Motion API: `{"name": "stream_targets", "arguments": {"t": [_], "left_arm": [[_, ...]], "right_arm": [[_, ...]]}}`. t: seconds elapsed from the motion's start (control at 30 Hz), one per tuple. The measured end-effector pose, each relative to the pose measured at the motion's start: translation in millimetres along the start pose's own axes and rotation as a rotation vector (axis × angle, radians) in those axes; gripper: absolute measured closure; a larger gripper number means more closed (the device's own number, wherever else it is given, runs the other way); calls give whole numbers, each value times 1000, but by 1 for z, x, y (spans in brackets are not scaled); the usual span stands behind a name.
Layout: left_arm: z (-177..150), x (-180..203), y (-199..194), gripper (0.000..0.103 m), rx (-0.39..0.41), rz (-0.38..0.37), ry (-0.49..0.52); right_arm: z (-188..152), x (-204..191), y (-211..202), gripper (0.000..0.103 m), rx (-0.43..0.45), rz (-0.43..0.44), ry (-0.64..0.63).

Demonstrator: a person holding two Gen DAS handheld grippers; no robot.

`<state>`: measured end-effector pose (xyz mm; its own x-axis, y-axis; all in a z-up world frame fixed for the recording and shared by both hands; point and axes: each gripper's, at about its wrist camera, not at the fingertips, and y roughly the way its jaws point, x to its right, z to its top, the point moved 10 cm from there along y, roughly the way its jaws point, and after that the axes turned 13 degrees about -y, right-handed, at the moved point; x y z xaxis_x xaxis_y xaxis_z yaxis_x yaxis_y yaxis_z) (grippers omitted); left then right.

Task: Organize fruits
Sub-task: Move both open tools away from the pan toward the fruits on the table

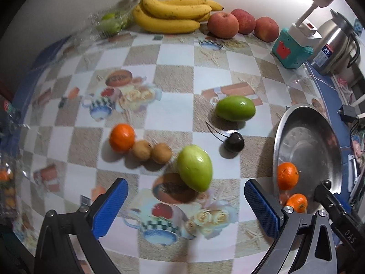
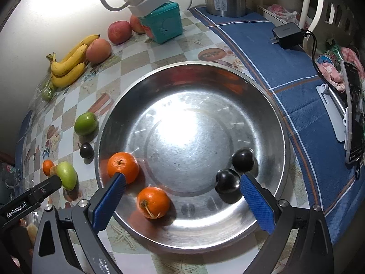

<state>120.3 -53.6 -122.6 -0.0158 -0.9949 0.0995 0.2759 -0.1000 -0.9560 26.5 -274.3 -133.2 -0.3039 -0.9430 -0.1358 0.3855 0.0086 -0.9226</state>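
We hold two claws over a checked worktop (image 1: 173, 114). Our right claw (image 2: 182, 183) hangs released, its blue pads spread wide above a steel bowl (image 2: 269, 105); two oranges (image 2: 123, 167) lie in the bowl near its left pad and two dark plums (image 2: 228, 183) touch its right pad's side. Our left claw (image 1: 186, 194) is also released, empty, with a green fruit (image 1: 195, 167) just ahead between its pads. Beyond it lie another orange (image 1: 122, 137), two small brown fruits (image 1: 142, 150), a dark plum (image 1: 234, 142) and, far ahead, bananas (image 1: 173, 14).

light: bright lamp above | glare: steel bowl (image 2: 269, 105) | edges: blurred, fisheye-warped
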Motion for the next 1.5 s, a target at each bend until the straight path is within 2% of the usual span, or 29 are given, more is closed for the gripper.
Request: {"name": "stream_targets", "arguments": {"t": [0.33, 0.63, 0.9, 1.17, 1.37, 1.5], "left_arm": [[24, -42, -10, 0, 61, 73, -8], [42, -105, -13, 0, 60, 81, -171], [49, -152, -11, 0, 48, 75, -307], [50, -153, -4, 0, 11, 29, -324], [49, -144, 5, 0, -22, -6, -337], [50, -137, 10, 1, -25, -20, -328]], "right_arm": [[2, -18, 0, 3, 9, 26, -15], [5, -56, 1, 3, 13, 73, -66], [10, -109, -1, 3, 35, 131, -145], [9, -156, 4, 3, 26, 156, -239], [10, -180, 9, 3, 17, 188, -273], [12, -193, 14, 3, 23, 175, -312]]}}
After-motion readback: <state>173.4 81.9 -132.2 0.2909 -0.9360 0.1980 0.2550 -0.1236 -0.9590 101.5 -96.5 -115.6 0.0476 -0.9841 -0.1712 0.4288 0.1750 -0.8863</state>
